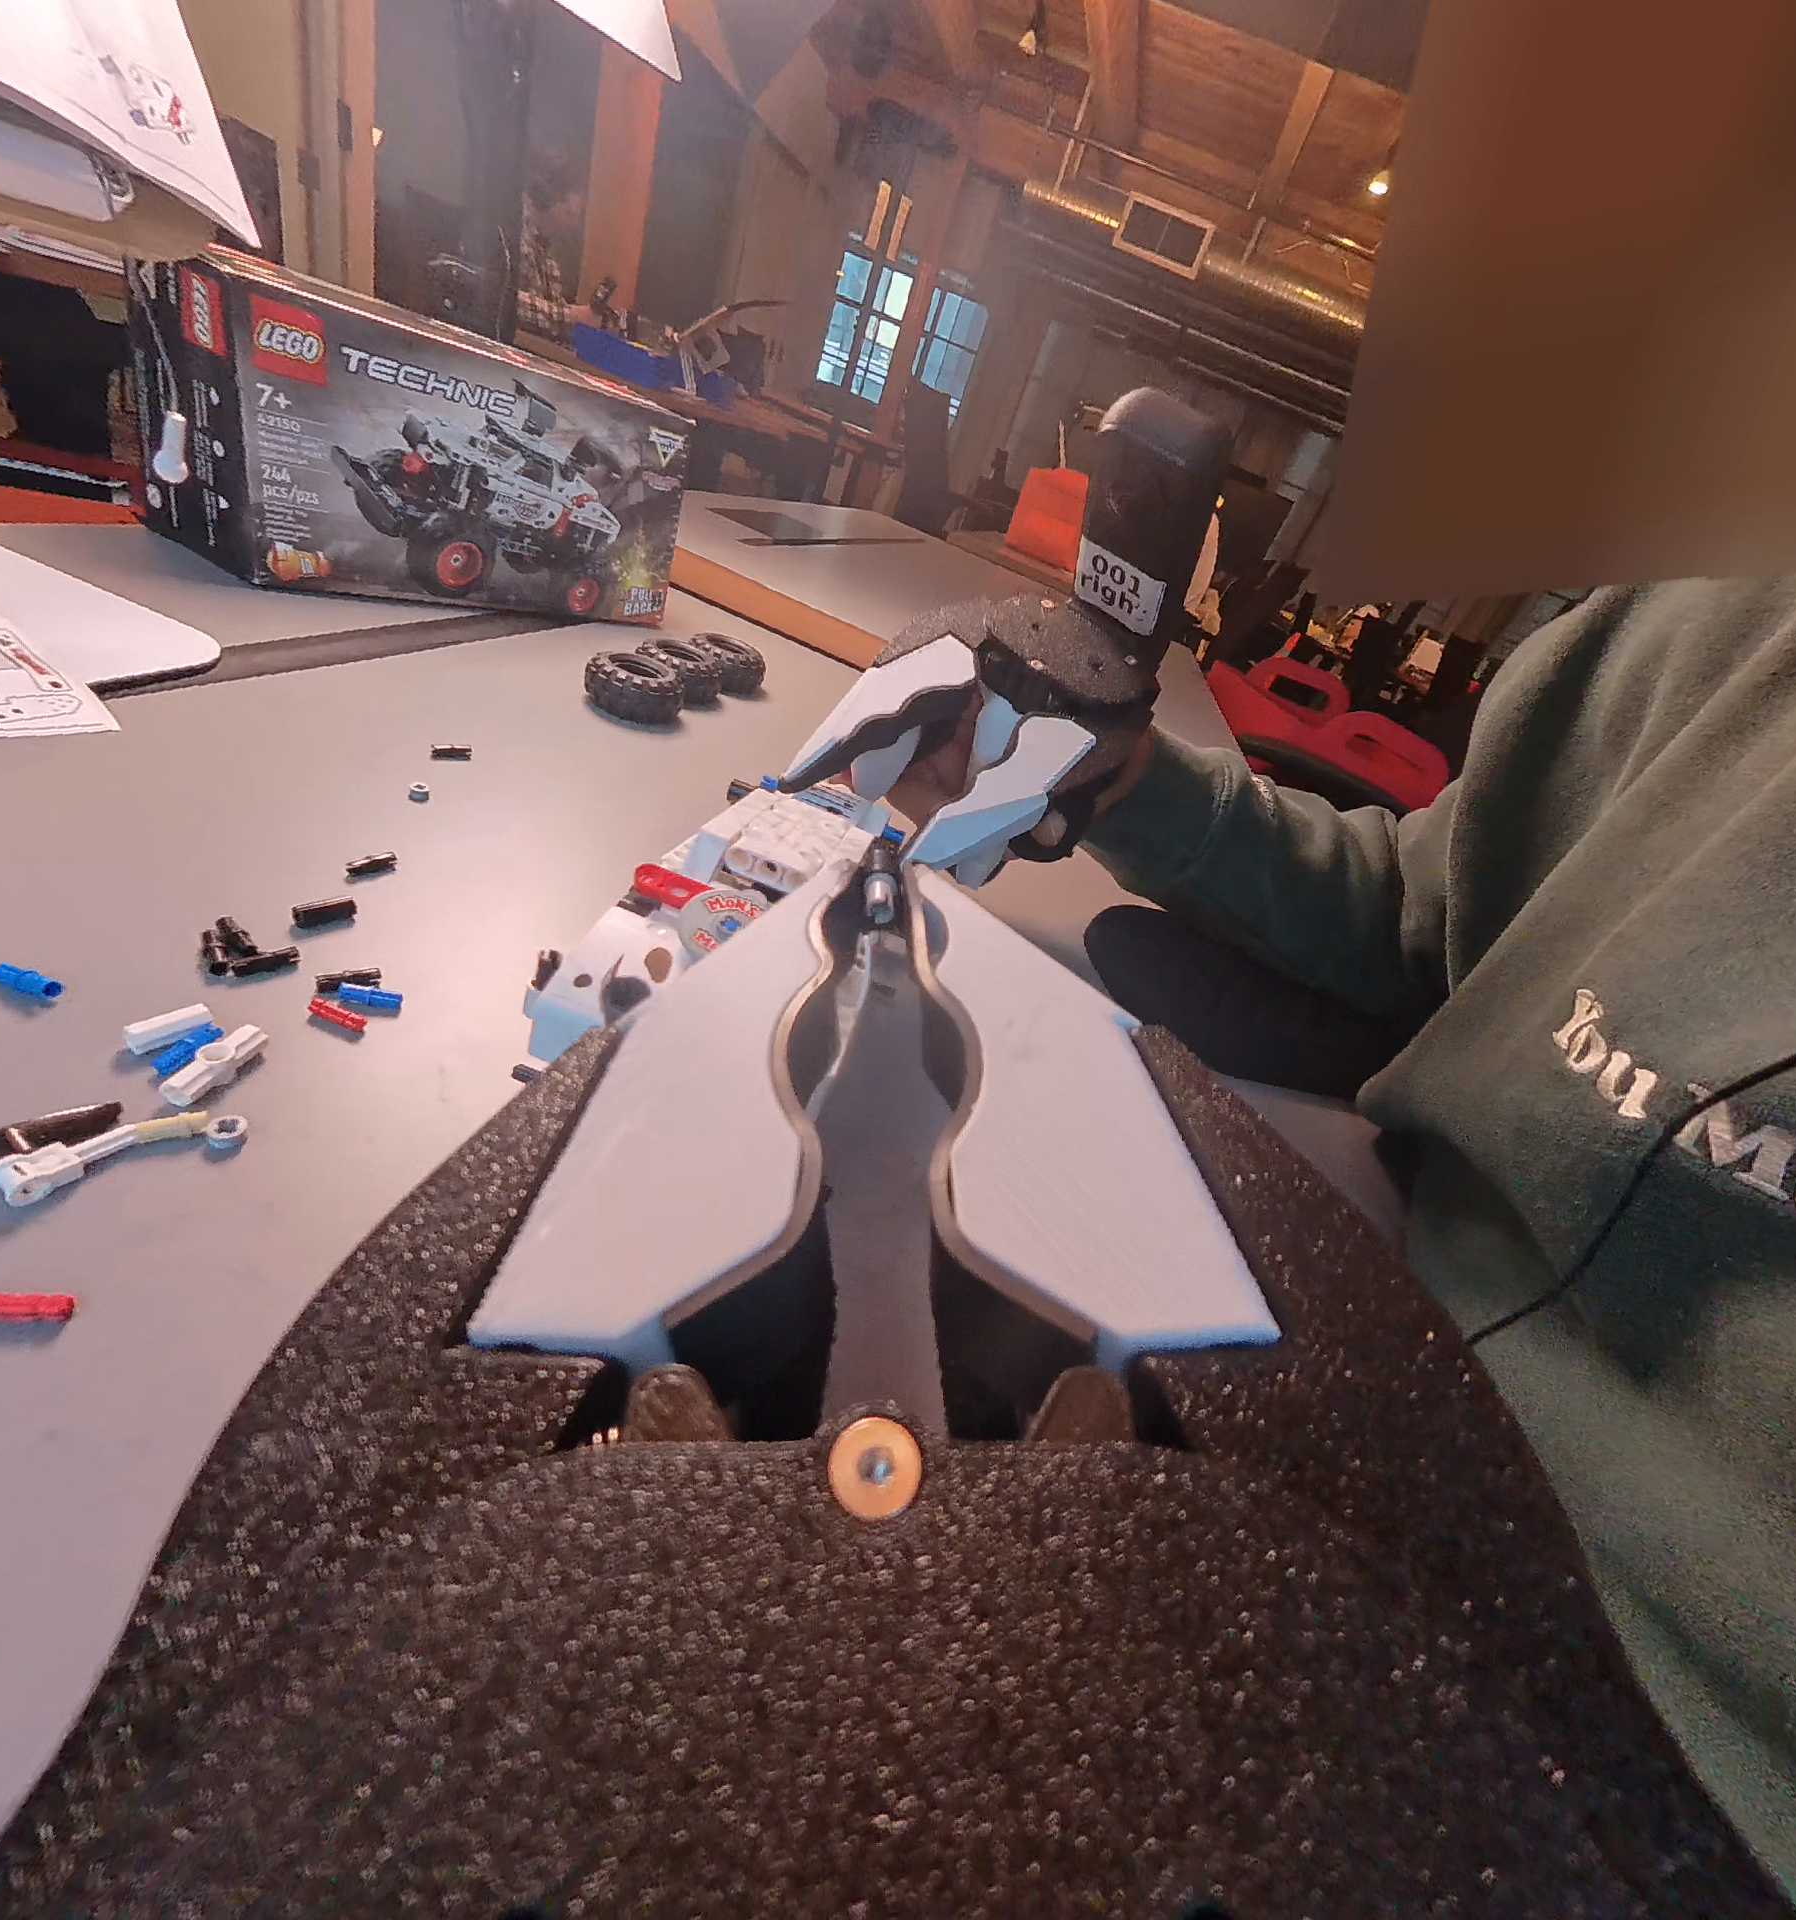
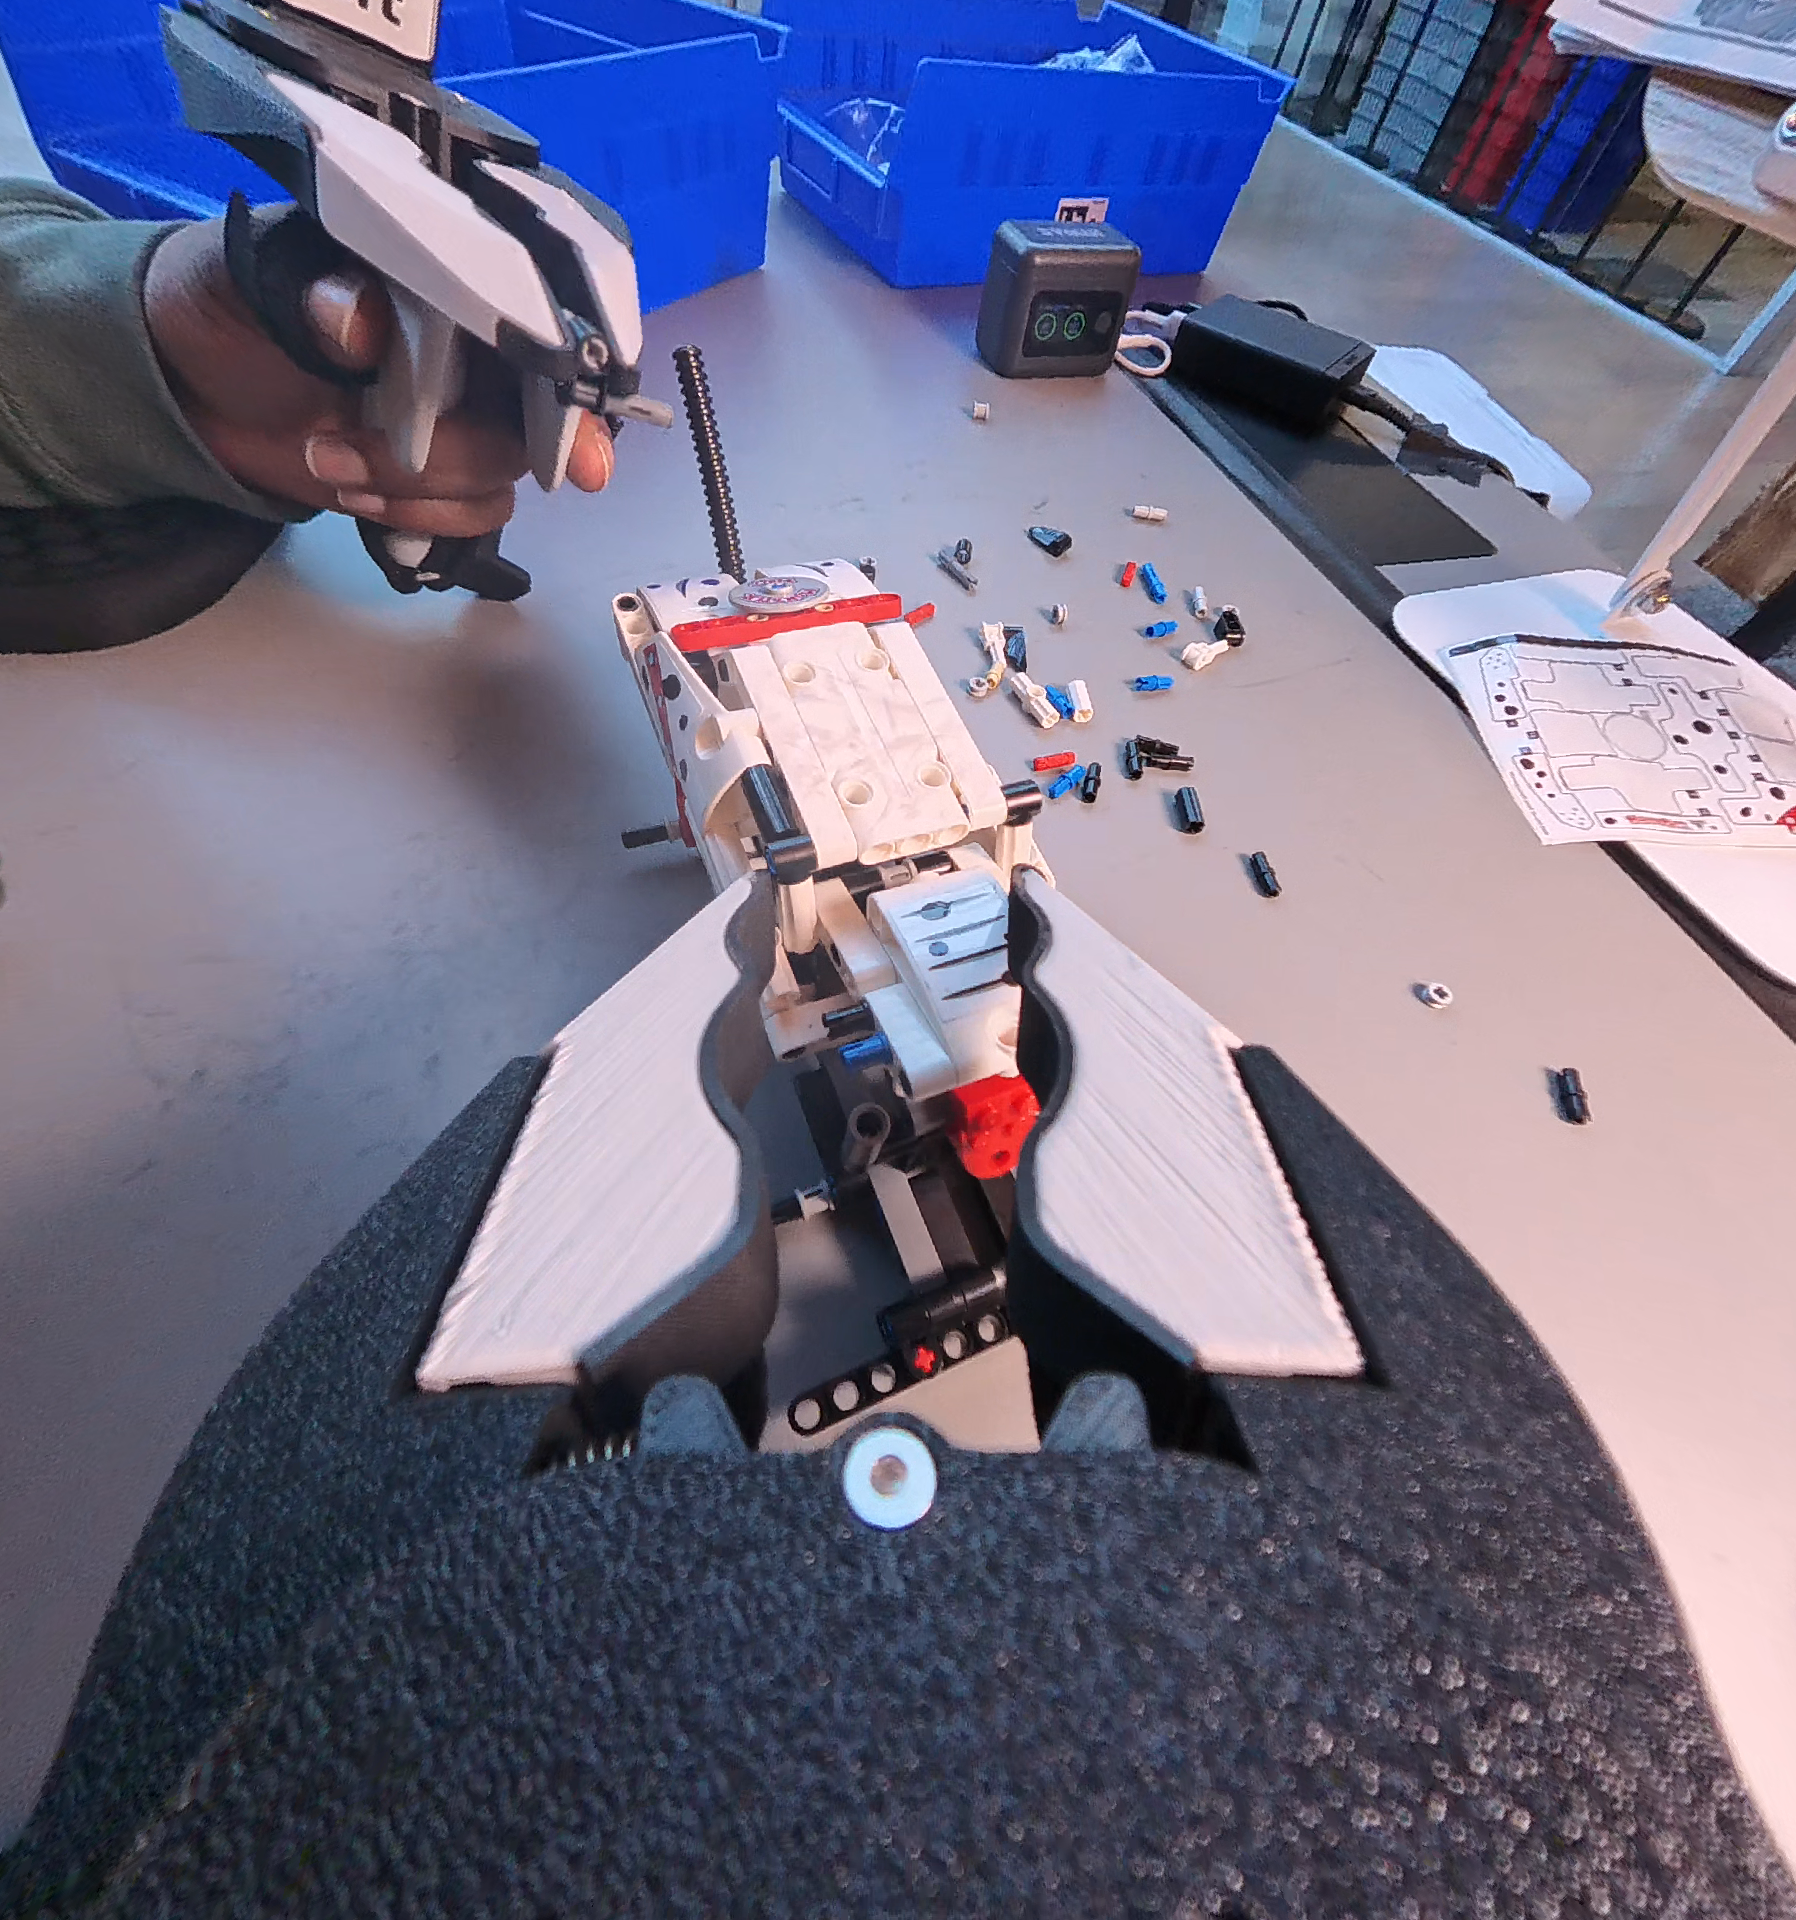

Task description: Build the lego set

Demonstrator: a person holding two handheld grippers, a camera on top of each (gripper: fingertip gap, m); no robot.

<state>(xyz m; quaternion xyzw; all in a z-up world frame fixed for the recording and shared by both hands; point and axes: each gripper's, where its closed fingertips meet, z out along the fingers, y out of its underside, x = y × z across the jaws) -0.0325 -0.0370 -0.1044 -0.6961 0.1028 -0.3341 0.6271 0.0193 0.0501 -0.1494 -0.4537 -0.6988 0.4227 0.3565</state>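
Our right claw (image 2: pixel 889 914) grips the rear of the truck body (image 2: pixel 832 727) lying lengthwise on the bench (image 2: pixel 302 935). Our left claw (image 2: pixel 603 400), nearer its front, pinches a small grey axle piece (image 2: pixel 629 403) above it.

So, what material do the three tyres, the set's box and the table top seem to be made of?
The three tyres: soft rubber by their look, matte black with chunky tread, though it could be flexible plastic. The box: printed cardboard with a slight sheen and folded, creased edges. The table top: smooth grey laminate or plastic, it seems, with a dull reflection and small scuffs; the core is hidden.
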